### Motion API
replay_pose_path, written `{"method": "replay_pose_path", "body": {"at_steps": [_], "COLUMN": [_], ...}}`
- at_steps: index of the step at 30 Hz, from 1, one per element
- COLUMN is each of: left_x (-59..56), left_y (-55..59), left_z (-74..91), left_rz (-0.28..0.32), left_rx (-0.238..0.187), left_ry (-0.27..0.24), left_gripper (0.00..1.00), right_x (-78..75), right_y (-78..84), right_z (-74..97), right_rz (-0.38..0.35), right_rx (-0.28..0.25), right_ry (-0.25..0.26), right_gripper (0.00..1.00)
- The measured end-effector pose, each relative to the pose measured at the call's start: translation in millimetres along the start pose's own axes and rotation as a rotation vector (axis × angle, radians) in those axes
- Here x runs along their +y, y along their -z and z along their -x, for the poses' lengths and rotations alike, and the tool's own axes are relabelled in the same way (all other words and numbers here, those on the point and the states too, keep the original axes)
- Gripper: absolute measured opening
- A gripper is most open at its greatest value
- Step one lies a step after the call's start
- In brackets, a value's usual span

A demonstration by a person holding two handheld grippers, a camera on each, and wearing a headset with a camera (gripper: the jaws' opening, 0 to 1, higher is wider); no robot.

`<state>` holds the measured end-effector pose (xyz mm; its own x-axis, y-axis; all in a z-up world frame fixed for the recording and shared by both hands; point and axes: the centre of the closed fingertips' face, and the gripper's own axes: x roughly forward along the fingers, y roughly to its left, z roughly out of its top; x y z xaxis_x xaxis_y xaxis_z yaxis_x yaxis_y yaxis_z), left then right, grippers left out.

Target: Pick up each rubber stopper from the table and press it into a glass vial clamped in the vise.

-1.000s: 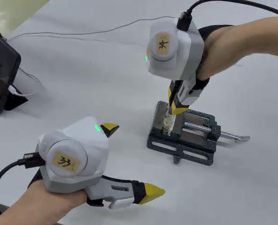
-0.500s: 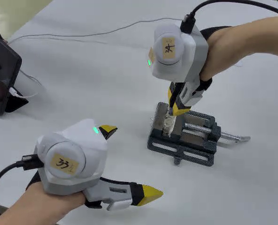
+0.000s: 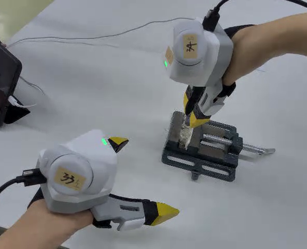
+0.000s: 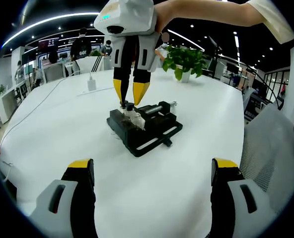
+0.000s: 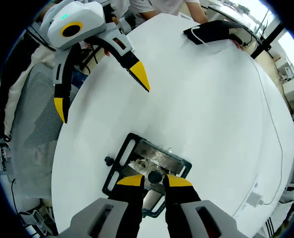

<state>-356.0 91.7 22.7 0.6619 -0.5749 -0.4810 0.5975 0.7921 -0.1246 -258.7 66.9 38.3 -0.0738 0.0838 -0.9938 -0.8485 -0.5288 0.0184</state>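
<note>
Rubber stopper (image 5: 154, 176) — dark, round — flanked by right hand-held gripper (image 4: 130, 99), grip unclear; left hand-held gripper (image 4: 152, 164) spread.

- The right tool (image 5: 155, 180) rises from the bottom edge, its two yellow-tipped jaws a narrow gap apart.
- A dark round stopper (image 5: 154, 176) sits in that gap; whether the jaws touch it cannot be told.
- Just beyond the tips, a black vise (image 5: 118, 166) stands on the white tabletop (image 5: 201, 109), with a glass vial (image 5: 143, 165) clamped in it.
- The left tool (image 5: 102, 96) hangs at the upper left, well apart from the vise, its jaws spread wide.
- A dark tablet (image 5: 214, 30) rests near the far edge of the tabletop.
- A thin white cable (image 5: 272, 124) runs along the right side.
- A mesh chair (image 5: 33, 116) stands beside the tabletop on the left.
</note>
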Motion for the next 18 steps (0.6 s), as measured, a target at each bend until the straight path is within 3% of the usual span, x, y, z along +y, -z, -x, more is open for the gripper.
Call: {"method": "replay_pose_path", "body": {"at_steps": [8,13,18], "left_x": [2.8,2.5,1.8], "left_y": [-3.6,-3.6,-1.0], "left_z": [-0.8,-1.6,-3.4], "left_rz": [-0.006,-0.004,-0.004], "left_rx": [-0.005,-0.003,0.006], "left_ry": [-0.001,0.001,0.006], "left_gripper": [0.98,0.98,0.97], "right_x": [-3.4,-3.2,-4.1], "right_y": [8.7,8.1,6.3], "right_z": [12.6,11.0,7.6], "right_rz": [-0.046,-0.118,-0.139], "right_rx": [-0.061,-0.126,-0.151], "right_ry": [-0.012,-0.037,-0.033], "right_gripper": [0.1,0.07,0.03]}}
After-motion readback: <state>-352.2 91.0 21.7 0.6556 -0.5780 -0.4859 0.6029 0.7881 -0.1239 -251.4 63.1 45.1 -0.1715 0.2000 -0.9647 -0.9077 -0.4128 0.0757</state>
